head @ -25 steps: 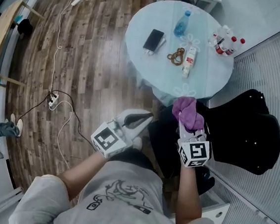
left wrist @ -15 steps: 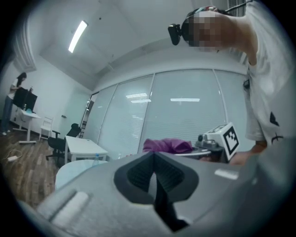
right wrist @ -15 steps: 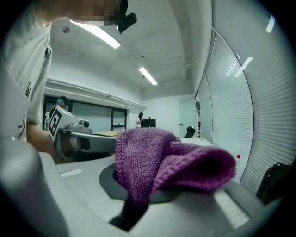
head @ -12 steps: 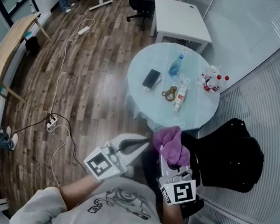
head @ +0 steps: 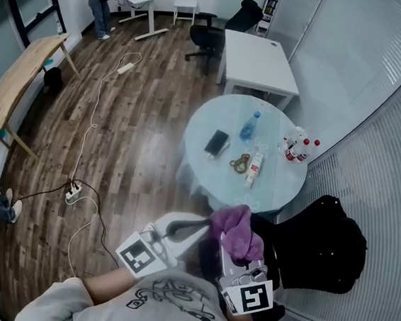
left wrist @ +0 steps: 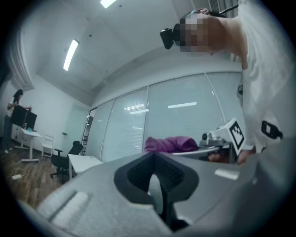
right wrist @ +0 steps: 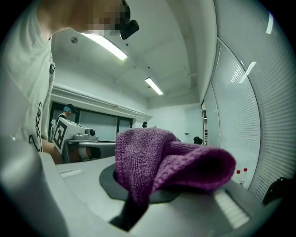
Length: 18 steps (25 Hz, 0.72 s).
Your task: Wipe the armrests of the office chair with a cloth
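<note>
My right gripper [head: 231, 246] is shut on a bunched purple cloth [head: 236, 230], which drapes over both jaws in the right gripper view [right wrist: 166, 162]. My left gripper [head: 203, 225] is just to its left, with its jaws together and nothing between them [left wrist: 155, 179]. Its camera sees the cloth [left wrist: 171, 143] and the right gripper's marker cube [left wrist: 233, 132]. The black office chair [head: 319, 251] stands to the right of and below both grippers. I cannot pick out its armrests. Both gripper cameras point up and away from the chair.
A round pale table [head: 203, 131] stands just ahead with a phone [head: 216, 143], a blue bottle [head: 249, 126] and several small red-capped bottles [head: 296, 148]. A white desk [head: 257, 62] is beyond it. Cables and a power strip [head: 73, 193] lie on the wood floor. A slatted wall is at right.
The head view has lifted, showing more of the room, and both grippers now sit lower in it. The cloth stays held and the grippers stay side by side.
</note>
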Available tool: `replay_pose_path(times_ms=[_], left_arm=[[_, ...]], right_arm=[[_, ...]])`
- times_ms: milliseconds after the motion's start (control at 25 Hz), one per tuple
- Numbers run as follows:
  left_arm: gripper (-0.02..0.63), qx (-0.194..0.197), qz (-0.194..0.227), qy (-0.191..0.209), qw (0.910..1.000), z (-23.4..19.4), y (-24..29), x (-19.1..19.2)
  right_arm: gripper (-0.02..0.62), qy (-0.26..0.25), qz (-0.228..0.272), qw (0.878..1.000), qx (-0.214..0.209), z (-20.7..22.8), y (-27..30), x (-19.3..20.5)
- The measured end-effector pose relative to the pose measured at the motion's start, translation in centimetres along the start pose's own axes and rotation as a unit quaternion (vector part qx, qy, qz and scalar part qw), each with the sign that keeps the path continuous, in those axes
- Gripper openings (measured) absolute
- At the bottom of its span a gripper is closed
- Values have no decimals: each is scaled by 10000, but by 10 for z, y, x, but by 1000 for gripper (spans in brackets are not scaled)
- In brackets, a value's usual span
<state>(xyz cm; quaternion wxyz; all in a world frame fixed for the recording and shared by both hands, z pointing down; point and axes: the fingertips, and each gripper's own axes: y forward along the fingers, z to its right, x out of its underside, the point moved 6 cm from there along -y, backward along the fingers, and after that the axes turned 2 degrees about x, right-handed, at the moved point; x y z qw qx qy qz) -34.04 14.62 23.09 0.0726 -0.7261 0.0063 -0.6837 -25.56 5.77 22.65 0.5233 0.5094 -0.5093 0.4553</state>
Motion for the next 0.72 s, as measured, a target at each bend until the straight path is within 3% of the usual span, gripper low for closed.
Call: replay_pose_path(times_ms=[720], left_arm=[[2,-93,97,-64,9999,3,-13,-8]], right_arm=[[34,-56,14,10000,-24,-12,0,-5]])
